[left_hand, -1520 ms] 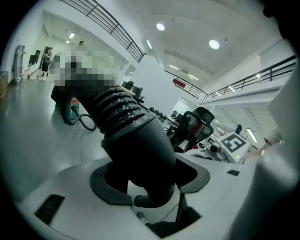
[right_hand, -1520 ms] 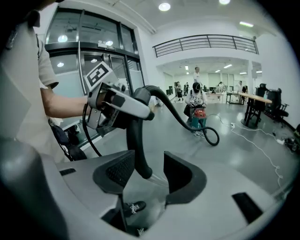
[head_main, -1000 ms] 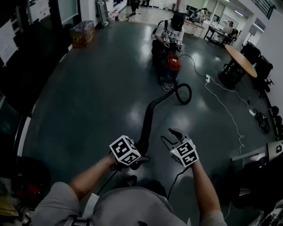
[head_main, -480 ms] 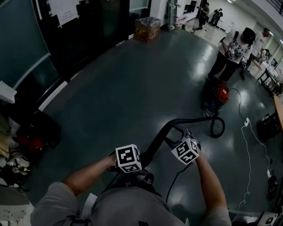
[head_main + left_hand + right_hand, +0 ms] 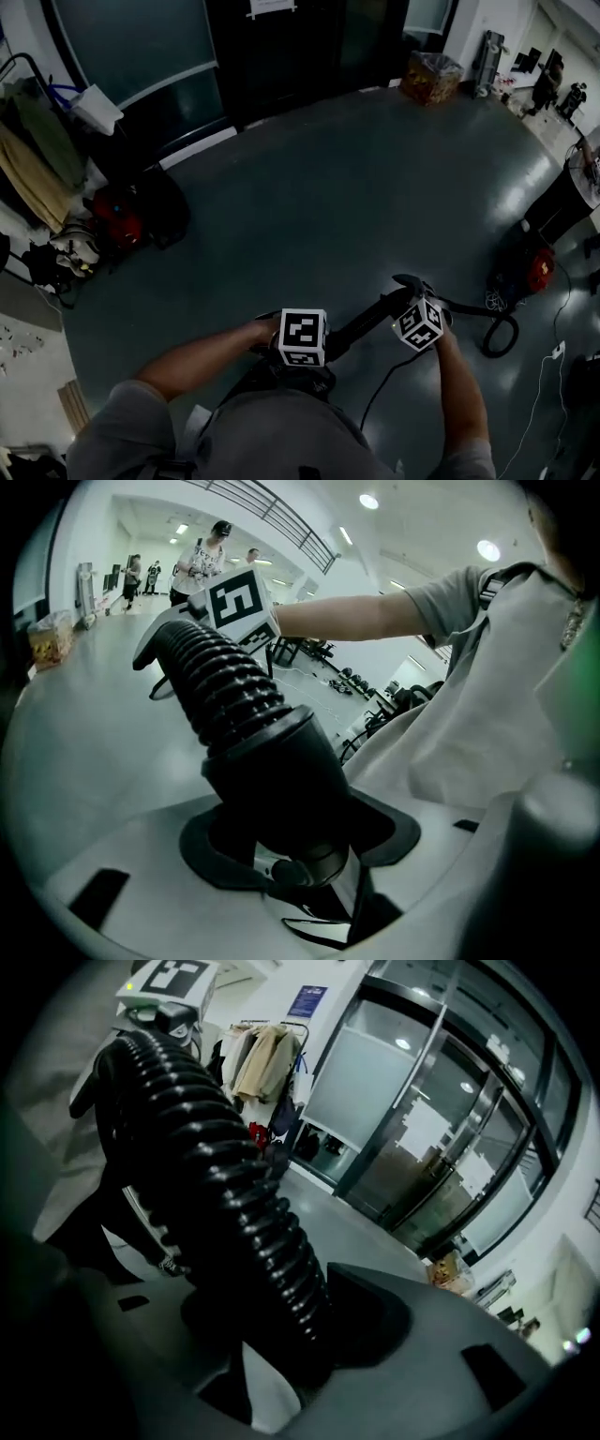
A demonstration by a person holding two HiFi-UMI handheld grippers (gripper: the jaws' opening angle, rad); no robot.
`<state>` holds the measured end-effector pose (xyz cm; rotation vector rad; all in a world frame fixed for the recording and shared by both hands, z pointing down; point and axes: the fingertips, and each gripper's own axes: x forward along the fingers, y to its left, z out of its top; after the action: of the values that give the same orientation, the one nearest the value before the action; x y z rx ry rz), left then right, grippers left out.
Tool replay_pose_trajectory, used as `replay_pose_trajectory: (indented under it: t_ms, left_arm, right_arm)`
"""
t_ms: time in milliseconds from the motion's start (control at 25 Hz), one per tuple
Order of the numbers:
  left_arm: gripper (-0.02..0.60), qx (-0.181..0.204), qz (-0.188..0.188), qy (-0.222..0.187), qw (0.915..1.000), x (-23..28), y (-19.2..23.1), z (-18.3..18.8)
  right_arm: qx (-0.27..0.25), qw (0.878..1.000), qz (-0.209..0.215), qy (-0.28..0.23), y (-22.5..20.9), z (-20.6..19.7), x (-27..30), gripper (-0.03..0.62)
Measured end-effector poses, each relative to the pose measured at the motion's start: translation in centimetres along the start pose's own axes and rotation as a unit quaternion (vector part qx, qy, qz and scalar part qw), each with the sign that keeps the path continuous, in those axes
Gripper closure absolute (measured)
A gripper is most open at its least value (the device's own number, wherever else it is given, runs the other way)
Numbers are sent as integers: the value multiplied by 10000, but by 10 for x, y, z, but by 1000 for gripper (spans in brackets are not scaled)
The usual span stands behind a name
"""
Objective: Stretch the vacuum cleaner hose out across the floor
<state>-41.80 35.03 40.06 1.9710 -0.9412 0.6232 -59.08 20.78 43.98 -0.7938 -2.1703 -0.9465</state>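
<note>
No readable text anywhere, tbh. There's a white paper sheet stuck on the dark glass doors and a blue sign on the wall just left of those doors, both too small to make out.

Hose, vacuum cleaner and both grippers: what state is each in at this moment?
vacuum cleaner, standing on the floor
hose, near end lifted, not straight: one loop lies by the vacuum cleaner
left gripper, shut on the hose's smooth cuff
right gripper, jaws have just been closing onto the ribbed hose between them
</note>
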Motion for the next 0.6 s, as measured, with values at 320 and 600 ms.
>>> replay_pose_trajectory:
  t_ms: [320, 600]
  left_arm:
    - [328, -93, 350, 71, 9993, -1, 38, -25]
    - [368, 548, 235, -172, 9981, 5, 58, 10]
  right_arm:
    - [-138, 9951, -944, 251, -28, 6, -31, 414]
    - [532, 9633, -2420, 1035, -50, -25, -126, 416]
